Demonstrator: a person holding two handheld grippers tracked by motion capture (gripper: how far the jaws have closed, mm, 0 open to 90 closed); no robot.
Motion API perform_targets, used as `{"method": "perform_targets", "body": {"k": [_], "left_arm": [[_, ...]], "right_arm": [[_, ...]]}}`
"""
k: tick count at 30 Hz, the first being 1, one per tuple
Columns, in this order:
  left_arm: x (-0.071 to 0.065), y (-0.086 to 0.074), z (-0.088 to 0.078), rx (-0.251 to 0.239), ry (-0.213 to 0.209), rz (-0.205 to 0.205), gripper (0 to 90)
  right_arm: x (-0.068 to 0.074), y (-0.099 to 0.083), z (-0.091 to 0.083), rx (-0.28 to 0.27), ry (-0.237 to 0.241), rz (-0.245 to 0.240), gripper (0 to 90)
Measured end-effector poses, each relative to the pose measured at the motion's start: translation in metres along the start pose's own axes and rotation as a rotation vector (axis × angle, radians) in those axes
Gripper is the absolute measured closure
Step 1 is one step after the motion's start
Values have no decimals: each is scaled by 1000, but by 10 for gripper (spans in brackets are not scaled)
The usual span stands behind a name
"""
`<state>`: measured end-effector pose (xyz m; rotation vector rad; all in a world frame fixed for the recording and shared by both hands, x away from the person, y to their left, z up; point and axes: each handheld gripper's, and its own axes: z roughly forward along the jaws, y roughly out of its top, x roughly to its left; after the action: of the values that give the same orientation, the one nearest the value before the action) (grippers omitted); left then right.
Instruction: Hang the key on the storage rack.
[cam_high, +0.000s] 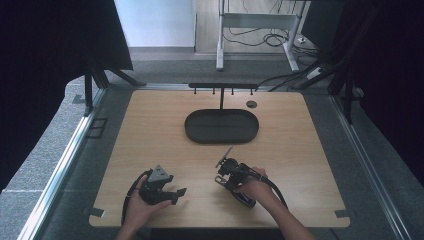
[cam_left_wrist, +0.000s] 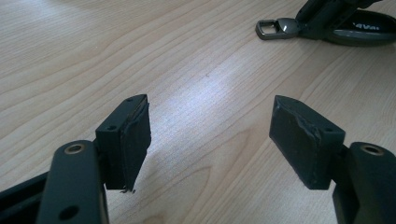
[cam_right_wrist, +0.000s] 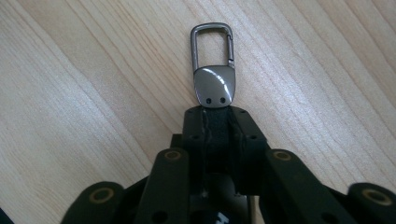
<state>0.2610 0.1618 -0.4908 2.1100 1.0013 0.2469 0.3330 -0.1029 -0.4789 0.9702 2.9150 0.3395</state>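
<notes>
Gunmetal key clip (cam_right_wrist: 212, 65), a carabiner-style loop on a polished metal plate, with a dark strap end running back from that plate; right hand-held gripper (cam_right_wrist: 215, 116) has its jaws pressed together on the strap just behind the plate, so the loop sticks out free ahead of the pads. Judgement: light, stiff at the metal end and smooth enough to slip, while the strap is soft and gives the pads purchase, so the strap close to the plate looks the sound place to hold; the sprung gate on the loop's side is better left alone. Long axis runs straight on from the jaws, loop end leading; in the high view the key clip (cam_high: 224, 156) points up and slightly right, toward the black oval tray (cam_high: 195, 131) at the middle of the desk (cam_high: 150, 130), and sits low, near or on the wood, which I cannot tell. Behind the tray stands a black hook rack (cam_high: 221, 86) on a thin post. Left hand-held gripper (cam_high: 174, 194) rests well apart at the near left edge, jaws spread wide, nothing between them.
</notes>
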Motion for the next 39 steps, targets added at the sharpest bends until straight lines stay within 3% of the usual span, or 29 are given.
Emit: {"method": "perform_targets", "body": {"k": [7, 22, 39], "left_arm": [[1, 0, 1, 6, 1, -1, 299], [4, -1, 0, 6, 3, -8, 300], [4, -1, 0, 6, 2, -9, 300]], "right_arm": [[3, -3, 0, -19, -19, -3, 793], [0, -10, -1, -72, -6, -7, 799], [-4, -26, -6, -179, 12, 14, 801]]}}
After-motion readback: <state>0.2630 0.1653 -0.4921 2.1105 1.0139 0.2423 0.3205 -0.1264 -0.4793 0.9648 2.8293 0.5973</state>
